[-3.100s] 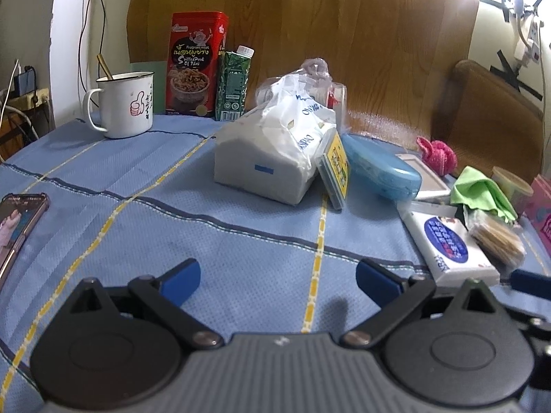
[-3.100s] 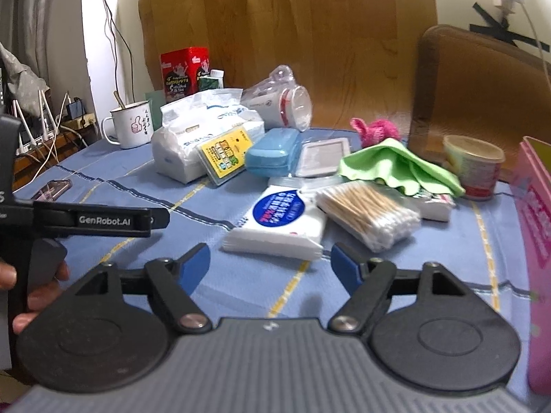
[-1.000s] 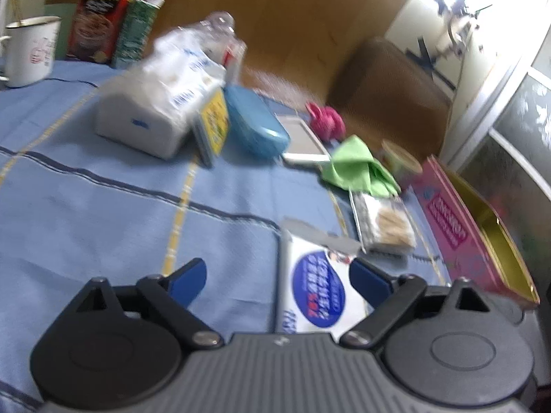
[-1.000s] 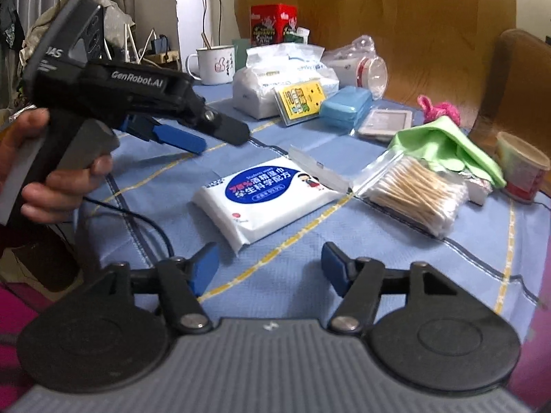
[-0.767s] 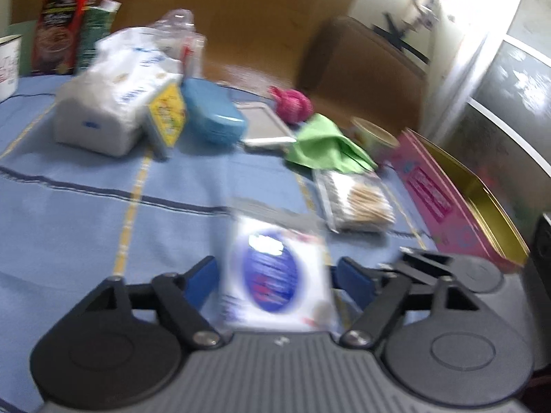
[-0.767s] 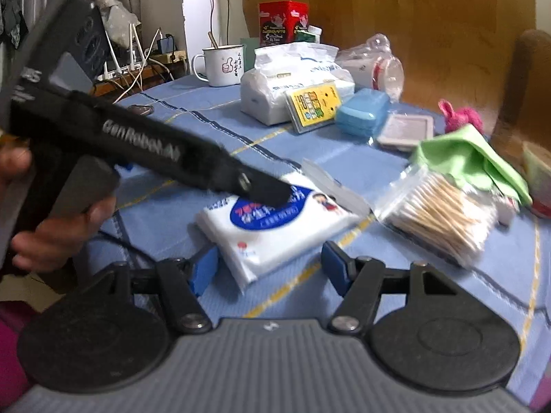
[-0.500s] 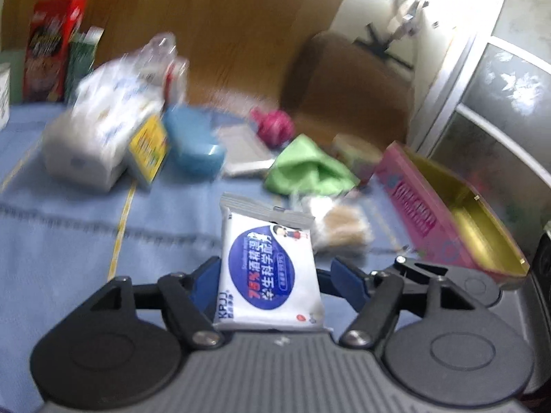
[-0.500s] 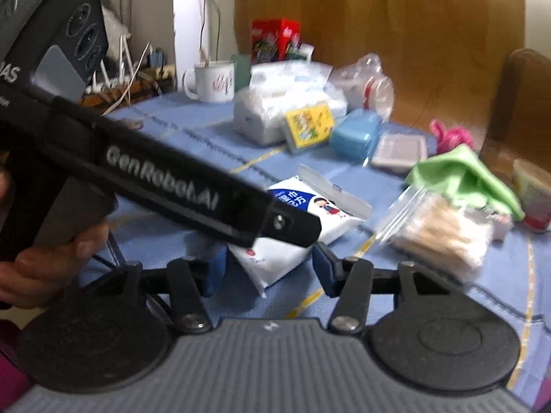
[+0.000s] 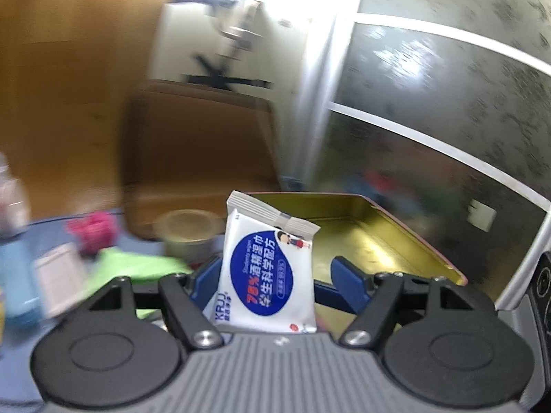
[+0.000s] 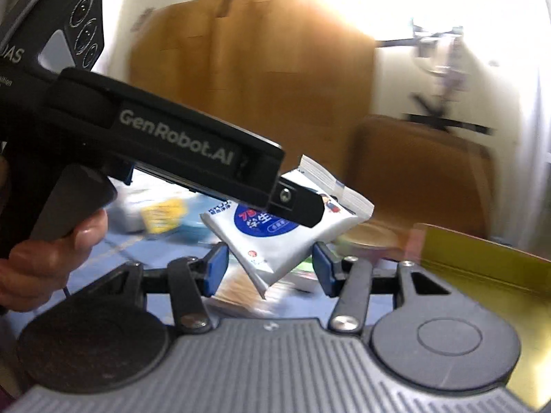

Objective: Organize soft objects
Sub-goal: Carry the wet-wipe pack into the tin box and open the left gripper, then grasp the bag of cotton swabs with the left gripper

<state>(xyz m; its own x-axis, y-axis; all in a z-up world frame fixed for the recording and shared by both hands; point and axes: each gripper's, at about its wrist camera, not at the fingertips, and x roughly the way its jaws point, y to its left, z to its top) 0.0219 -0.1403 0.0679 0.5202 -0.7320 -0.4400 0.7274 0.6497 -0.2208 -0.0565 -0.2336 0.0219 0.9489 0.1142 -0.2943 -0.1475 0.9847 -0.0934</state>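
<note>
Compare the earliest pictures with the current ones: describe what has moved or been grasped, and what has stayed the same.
The left gripper swung right, closed on the wet-wipes packet that had lain flat on the blue tablecloth, and lifted it clear. It now holds the packet in front of the open gold-lined tin. The right gripper stayed open and empty. The green cloth, pink knitted item and small cup remain on the table.

counted one wet wipes pack point(image 9: 268, 268), one gold-lined tin box point(image 9: 372, 234), one green cloth point(image 9: 137, 266), one pink knitted thing point(image 9: 93, 229), one round cup point(image 9: 187, 232), one blue case point(image 9: 15, 278), and two grippers: left gripper point(image 9: 272, 275), right gripper point(image 10: 270, 268).
</note>
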